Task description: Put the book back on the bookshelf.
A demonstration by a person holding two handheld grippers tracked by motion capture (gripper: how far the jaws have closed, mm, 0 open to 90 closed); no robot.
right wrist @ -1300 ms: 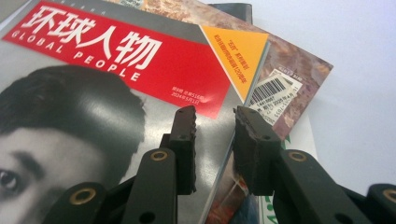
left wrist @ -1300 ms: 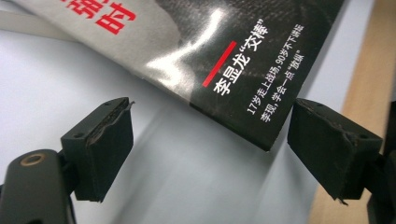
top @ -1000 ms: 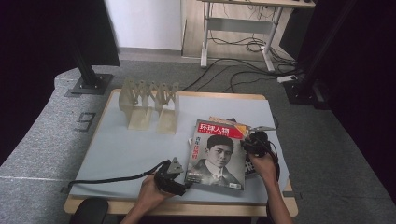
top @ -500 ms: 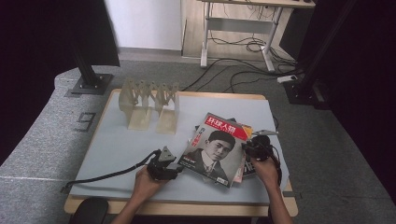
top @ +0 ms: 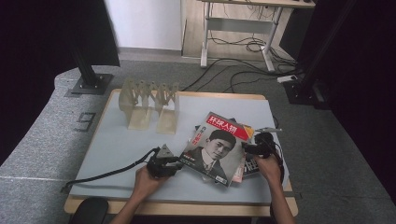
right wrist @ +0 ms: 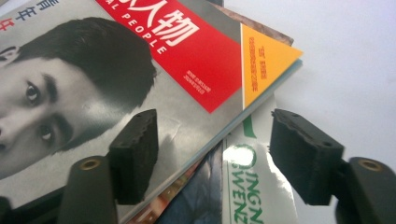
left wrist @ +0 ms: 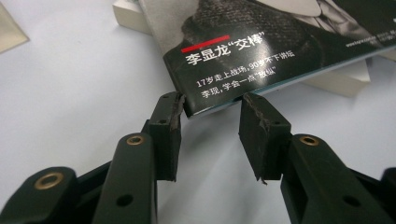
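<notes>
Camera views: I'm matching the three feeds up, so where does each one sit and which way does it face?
High view: above the person's side of the table, facing forward and down; forearms, both hands, left tool and right tool show.
Left gripper view: on the left tool, looking along its black jaws at the top magazine corner.
Right gripper view: on the right tool, looking over its jaws at the magazine pile.
Shared: all three show the top magazine.

Soft overhead light falls evenly on the pale blue-grey tabletop [top: 116, 149], while the room around it sinks into darkness. Just ahead of the right tongs [right wrist: 215, 154], glare streaks the glossy white-and-green magazine cover [right wrist: 254, 186]; nearer edges blur.
</notes>
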